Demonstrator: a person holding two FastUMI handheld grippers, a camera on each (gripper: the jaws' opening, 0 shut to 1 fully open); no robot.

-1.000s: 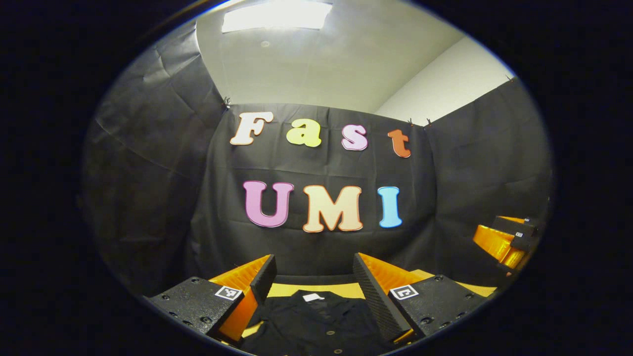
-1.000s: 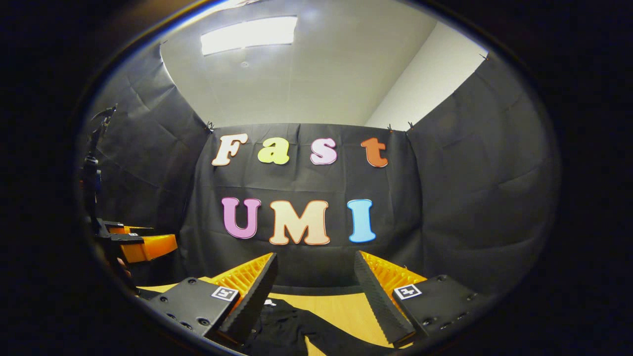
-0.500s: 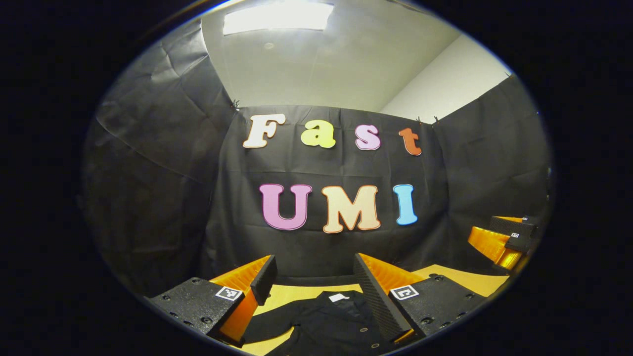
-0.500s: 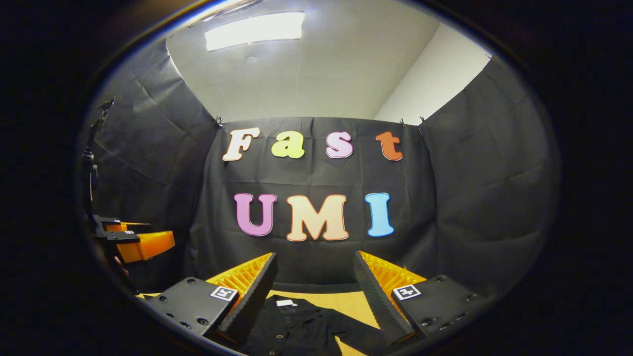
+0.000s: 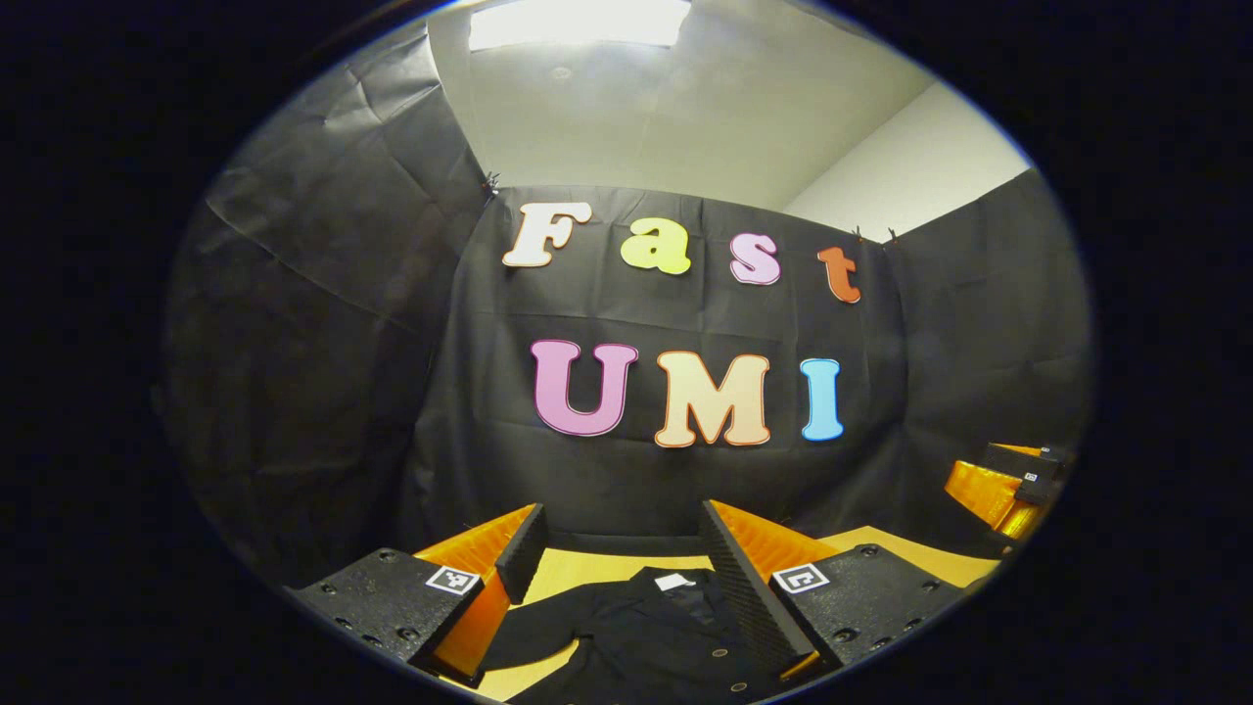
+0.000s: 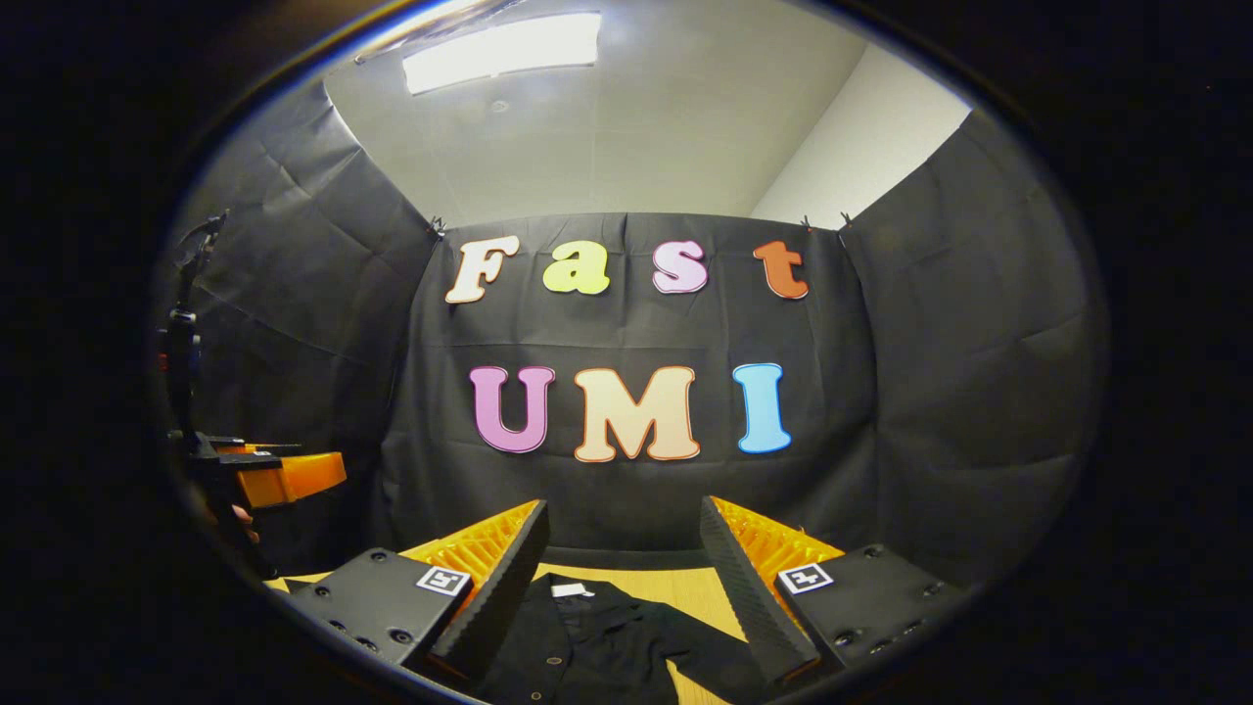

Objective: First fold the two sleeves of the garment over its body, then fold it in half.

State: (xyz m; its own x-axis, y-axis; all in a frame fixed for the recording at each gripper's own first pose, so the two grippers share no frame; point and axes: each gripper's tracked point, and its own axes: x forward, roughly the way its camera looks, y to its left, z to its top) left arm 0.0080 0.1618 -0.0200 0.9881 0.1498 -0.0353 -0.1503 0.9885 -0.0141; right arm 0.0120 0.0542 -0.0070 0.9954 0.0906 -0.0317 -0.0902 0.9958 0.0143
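A black buttoned shirt (image 5: 636, 636) lies flat on the wooden table (image 5: 587, 568), collar with a white tag toward the far wall. In the left gripper view one sleeve runs out to the left. My left gripper (image 5: 623, 548) hovers open above the shirt's collar, with nothing between its fingers. In the right gripper view the same shirt (image 6: 597, 641) shows, one sleeve spread to the right. My right gripper (image 6: 625, 543) hangs open over it, holding nothing. The left gripper (image 6: 284, 475) appears far off at the left edge there, and the right gripper (image 5: 1003, 485) at the right edge of the left gripper view.
Black cloth walls close the booth behind and at both sides. The table's (image 6: 695, 587) bare wood shows beyond the collar. A dark stand (image 6: 186, 333) rises at the far left of the right gripper view.
Both grippers have tipped downward and turned slightly left, so more of the shirt and its sleeves has come into sight. Both stay open and the shirt lies unmoved.
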